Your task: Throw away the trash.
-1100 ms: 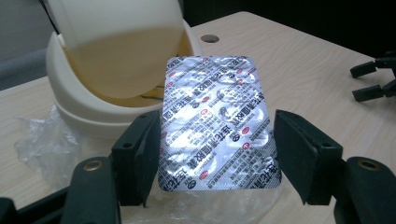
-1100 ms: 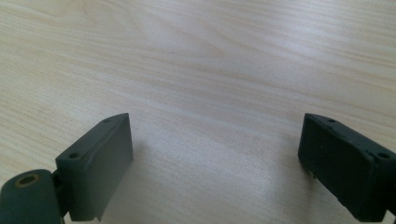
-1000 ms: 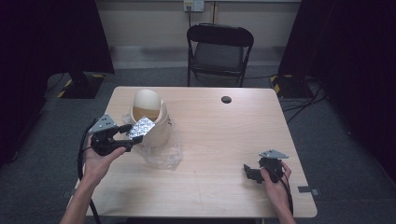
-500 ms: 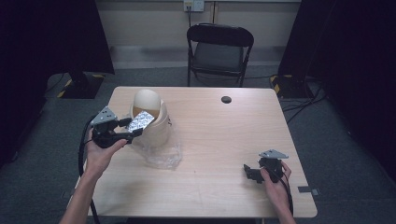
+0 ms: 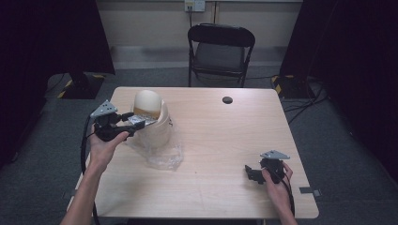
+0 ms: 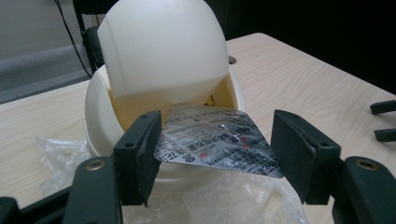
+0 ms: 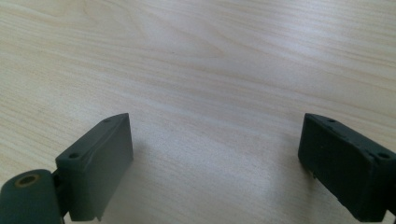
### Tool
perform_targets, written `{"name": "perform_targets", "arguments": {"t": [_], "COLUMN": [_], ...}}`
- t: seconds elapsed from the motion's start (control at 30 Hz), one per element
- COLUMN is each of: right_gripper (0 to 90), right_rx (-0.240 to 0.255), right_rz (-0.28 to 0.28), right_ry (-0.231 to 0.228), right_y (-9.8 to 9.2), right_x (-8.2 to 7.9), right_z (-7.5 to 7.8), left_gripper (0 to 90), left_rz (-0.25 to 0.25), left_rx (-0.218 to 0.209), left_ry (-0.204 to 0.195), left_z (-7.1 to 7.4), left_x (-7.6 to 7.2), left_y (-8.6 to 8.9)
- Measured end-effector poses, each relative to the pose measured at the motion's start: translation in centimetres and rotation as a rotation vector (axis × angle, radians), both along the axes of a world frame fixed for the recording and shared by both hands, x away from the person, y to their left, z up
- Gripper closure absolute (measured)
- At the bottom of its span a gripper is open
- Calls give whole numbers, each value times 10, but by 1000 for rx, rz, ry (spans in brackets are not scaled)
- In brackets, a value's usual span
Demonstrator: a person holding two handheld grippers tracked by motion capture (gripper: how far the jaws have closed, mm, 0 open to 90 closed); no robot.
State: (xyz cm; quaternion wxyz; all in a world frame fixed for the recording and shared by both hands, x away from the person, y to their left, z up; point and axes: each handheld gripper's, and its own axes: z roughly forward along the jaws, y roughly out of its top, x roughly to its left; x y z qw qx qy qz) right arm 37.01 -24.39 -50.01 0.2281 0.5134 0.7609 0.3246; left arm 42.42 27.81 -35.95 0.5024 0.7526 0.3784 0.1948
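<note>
From the high view, the left gripper [image 5: 133, 123] is raised over the left side of the wooden table [image 5: 220, 140], its jaws pointing right at a cream swing-lid bin [image 5: 152, 119]. A silver blister pack [image 5: 139, 122] lies between the jaws, with its far end at the bin's mouth under the tilted dome lid [image 5: 146, 101]. A crumpled clear plastic bag [image 5: 162, 150] lies on the table against the near side of the bin. The right gripper [image 5: 251, 173] rests low at the near right of the table, well apart from the bin, with a hand around its body. A small black round object [image 5: 227, 100] sits at the far side of the table, and a black folding chair [image 5: 220, 49] stands beyond the far edge.

In the left gripper view, the left gripper [image 6: 217, 149] is partly closed and holds the blister pack [image 6: 215, 140] flat between its pads, one edge against each. The pack's far edge reaches into the opening of the bin [image 6: 100, 116], just beneath the tipped lid [image 6: 161, 46]. The plastic bag [image 6: 224, 200] lies bunched below the pack.

In the right gripper view, the right gripper [image 7: 215, 154] stands wide open just above the bare wood of the table [image 7: 210, 60], holding nothing.
</note>
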Motion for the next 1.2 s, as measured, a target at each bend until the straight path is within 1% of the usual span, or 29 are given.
{"name": "perform_targets", "arguments": {"t": [0.03,0.13,0.17,0.2,0.23,0.27,0.33,0.37,0.47,0.5,0.63,0.7,0.77,0.8,0.87,0.9,0.97,1.0,1.1,1.17,1.2], "right_gripper": [94,94,94,94,94,94,94,94,94,94,94,94,94,94,94,94,94,94,94,94,94], "right_rx": [0,0,0,0,0,0,0,1,0,0,0,0,0,0,0,0,0,0,0,0,0], "right_rz": [0,0,0,0,0,-1,0,-1,0,1,0,0,0,1,0,0,0,0,1,0,0], "right_ry": [0,0,0,0,0,0,0,0,0,0,0,0,0,0,0,0,0,0,0,0,0], "right_y": [0,0,0,0,0,0,0,0,0,0,0,0,0,0,0,0,0,0,0,0,0], "right_x": [0,0,0,0,0,0,0,0,0,0,0,0,0,0,0,0,0,0,0,0,0], "right_z": [0,0,0,0,0,0,0,0,0,0,0,0,0,0,0,0,0,0,0,0,0], "left_gripper": [350,351,366,420,542,496,497,499,519,518,537,537,530,522,520,514,490,480,451,422,409], "left_rz": [3,14,22,21,24,18,9,-4,-14,-15,-28,-22,-21,-22,-25,-18,-9,-7,-4,3,2], "left_rx": [0,6,19,14,0,-5,2,7,19,30,36,36,21,28,27,24,-6,-13,-10,-22,-28], "left_ry": [8,5,2,2,3,10,20,26,31,30,37,44,49,47,38,30,24,25,26,26,21], "left_z": [0,1,2,2,1,0,-2,-3,-5,-6,-8,-9,-10,-9,-8,-7,-4,-4,-3,-1,0], "left_x": [1,2,2,2,2,3,5,7,10,11,14,16,17,16,15,14,12,12,11,9,8], "left_y": [0,2,4,5,8,9,7,5,-2,-4,-10,-10,-11,-11,-10,-9,-5,-5,-2,-1,0]}}
